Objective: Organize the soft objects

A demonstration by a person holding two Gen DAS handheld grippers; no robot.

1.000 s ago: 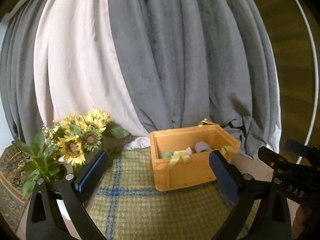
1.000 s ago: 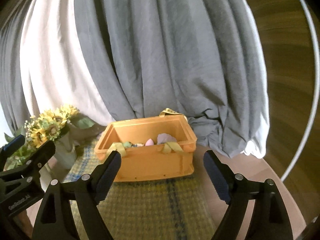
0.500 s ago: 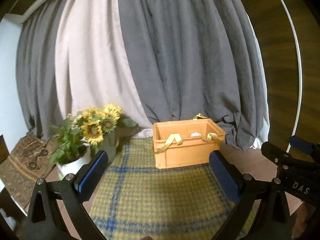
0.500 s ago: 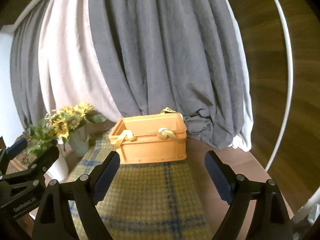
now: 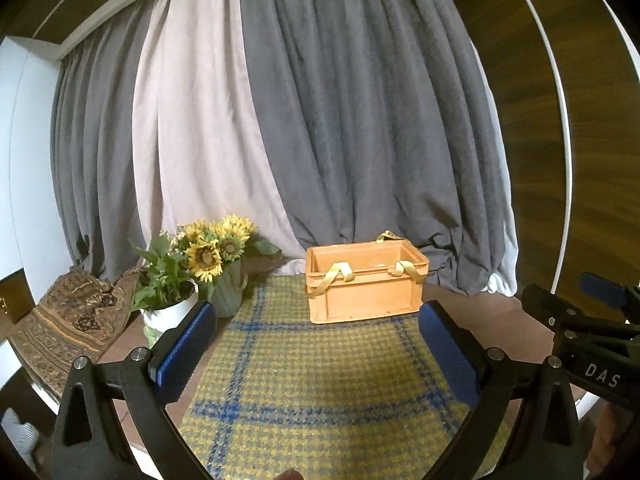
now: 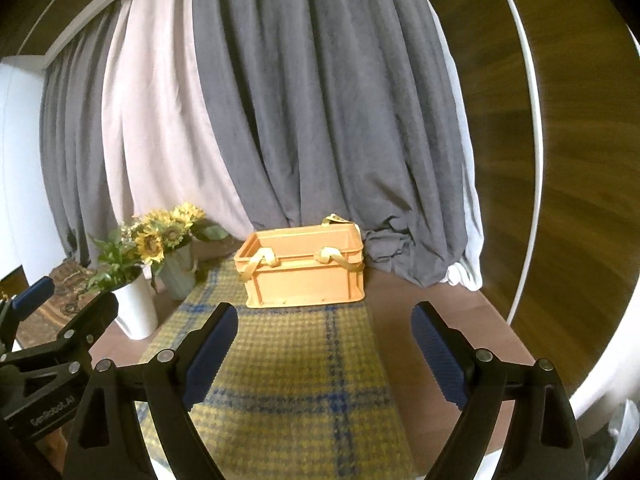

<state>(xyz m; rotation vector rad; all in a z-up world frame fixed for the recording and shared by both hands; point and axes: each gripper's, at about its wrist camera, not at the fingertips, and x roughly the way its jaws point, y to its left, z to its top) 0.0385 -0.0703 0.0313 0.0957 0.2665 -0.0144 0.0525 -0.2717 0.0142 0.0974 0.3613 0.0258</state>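
An orange crate (image 5: 364,296) with yellow ribbon handles stands at the far end of a yellow and blue plaid mat (image 5: 312,380), in front of the curtains. From this low angle its walls hide whatever lies inside. My left gripper (image 5: 317,312) is open and holds nothing, well back from the crate. The right gripper (image 6: 324,314) is open and bare too, facing the same crate (image 6: 308,280) from a similar distance. Each gripper shows at the edge of the other's view.
Sunflowers in a green vase (image 5: 228,296) and a leafy plant in a white pot (image 5: 168,316) stand left of the mat. A patterned brown cloth (image 5: 68,320) lies further left. Grey and pale curtains (image 5: 320,140) hang behind. The round table's white rim (image 6: 528,200) curves on the right.
Both grippers have pulled back from the crate, which now looks smaller and farther. The soft items seen inside it earlier have dropped out of sight behind its wall. More mat shows in front.
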